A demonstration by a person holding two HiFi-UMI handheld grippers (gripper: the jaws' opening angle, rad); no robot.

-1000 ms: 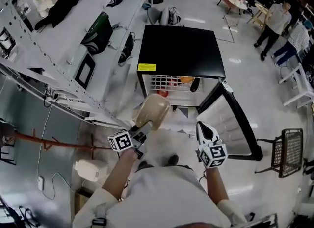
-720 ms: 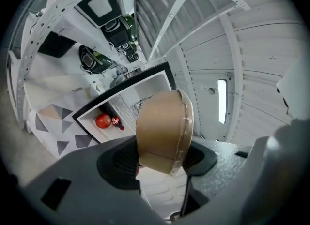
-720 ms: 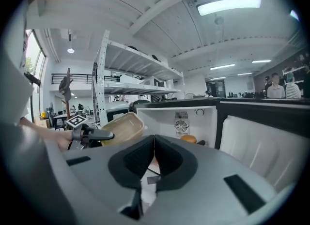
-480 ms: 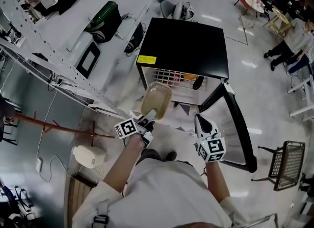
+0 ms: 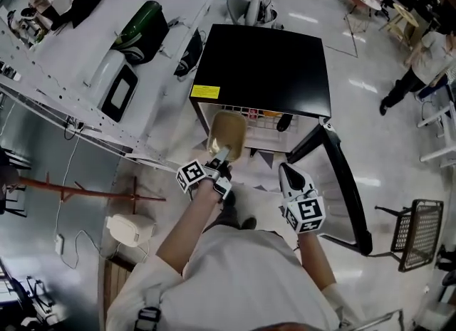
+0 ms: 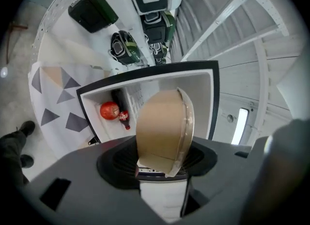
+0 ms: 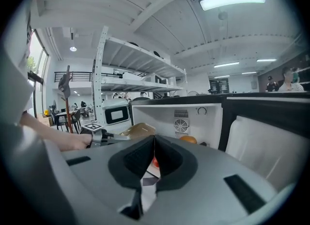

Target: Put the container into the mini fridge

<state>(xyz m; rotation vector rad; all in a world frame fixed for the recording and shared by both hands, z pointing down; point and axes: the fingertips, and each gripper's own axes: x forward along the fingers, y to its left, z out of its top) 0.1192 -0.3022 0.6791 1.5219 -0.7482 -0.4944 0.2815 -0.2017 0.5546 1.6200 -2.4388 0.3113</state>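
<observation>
**Item 1, left claw** (image 5: 219, 161). Mine, out at 12 o'clock. The jaws stand part-way apart and are clamped on the lower edge of the container (image 6: 163, 125).

**Item 2, container.** A tan tub with its lid on. In the left gripper view the lid rim faces 3 o'clock. I cannot make out what is inside it. It hangs at the mouth of the mini fridge (image 5: 260, 66), toward the left side of the opening. I cannot tell whether it has crossed the sill.

**Item 3, right claw** (image 5: 286, 173). Mine, at 1 o'clock. The jaws are pressed together on nothing, and it sits just beside the fridge door (image 5: 347, 180).

**Item 4, mini fridge contents.**
- A red apple (image 6: 109, 110) and a cola bottle (image 6: 122, 113) touch each other at 9 o'clock of the tub.
- An orange fruit (image 7: 189, 140) lies toward the right.
- A white wire shelf (image 5: 246, 114) runs across the cavity.

**Item 5, edges and room.**
- A black frame rims the opening all round.
- The door is swung wide at 2 o'clock.
- Bare white inner wall shows from 12 to 3 o'clock around the tub.
- A metal rack (image 5: 85, 73) crowds the fridge's left flank at 10 o'clock.
- A mat with grey triangles (image 6: 58, 100) covers the floor before the sill.
</observation>
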